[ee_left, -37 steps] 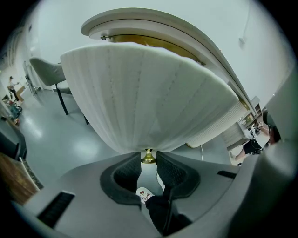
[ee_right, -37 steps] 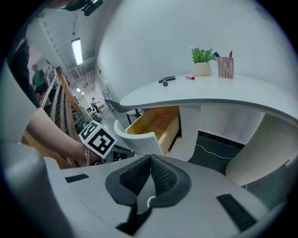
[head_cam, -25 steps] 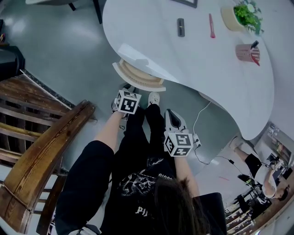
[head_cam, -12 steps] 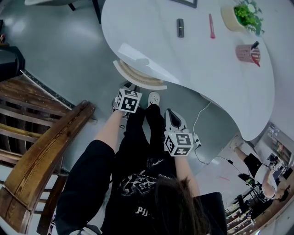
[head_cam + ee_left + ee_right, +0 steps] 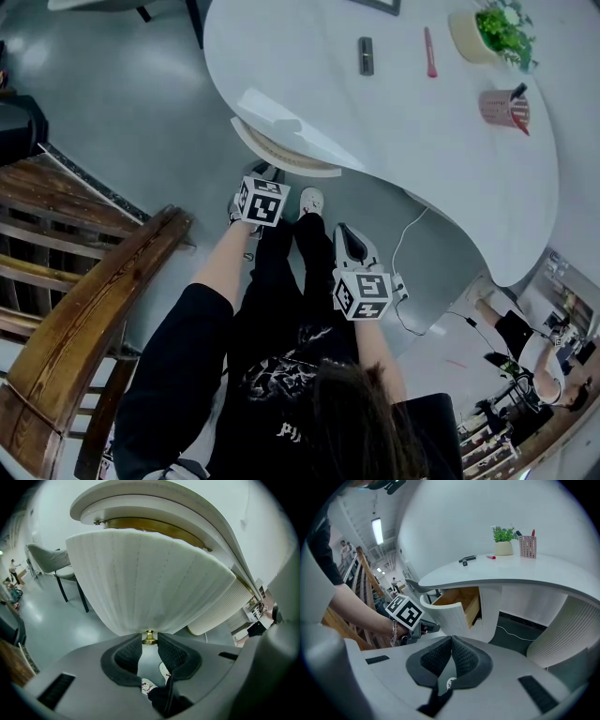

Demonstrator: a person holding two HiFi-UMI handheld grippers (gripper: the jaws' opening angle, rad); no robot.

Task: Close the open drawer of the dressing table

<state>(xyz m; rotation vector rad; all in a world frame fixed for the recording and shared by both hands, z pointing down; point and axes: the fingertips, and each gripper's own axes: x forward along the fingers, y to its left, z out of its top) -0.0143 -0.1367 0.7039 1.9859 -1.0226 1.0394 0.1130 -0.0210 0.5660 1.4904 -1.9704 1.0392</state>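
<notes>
Drawer (image 5: 281,155), ribbed white front, wood inside: partly open under the dressing table's (image 5: 394,122) near edge. Wooden chair (image 5: 84,309) left of table; potted plant (image 5: 502,28) and pink pen pot (image 5: 503,108) on top. My left gripper (image 5: 149,641) pinches the drawer's brass knob (image 5: 149,636), jaws partway apart. My right gripper (image 5: 451,641): closed, empty, short of the table. I cannot read the shirt print.

drawer (image 5: 281,154): white ribbed front | partly open | under dressing table (image 5: 403,131)

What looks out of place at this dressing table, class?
The drawer stands pulled out from under the tabletop, its wooden inside showing. The left gripper grips its knob. Nothing else looks odd.
</notes>
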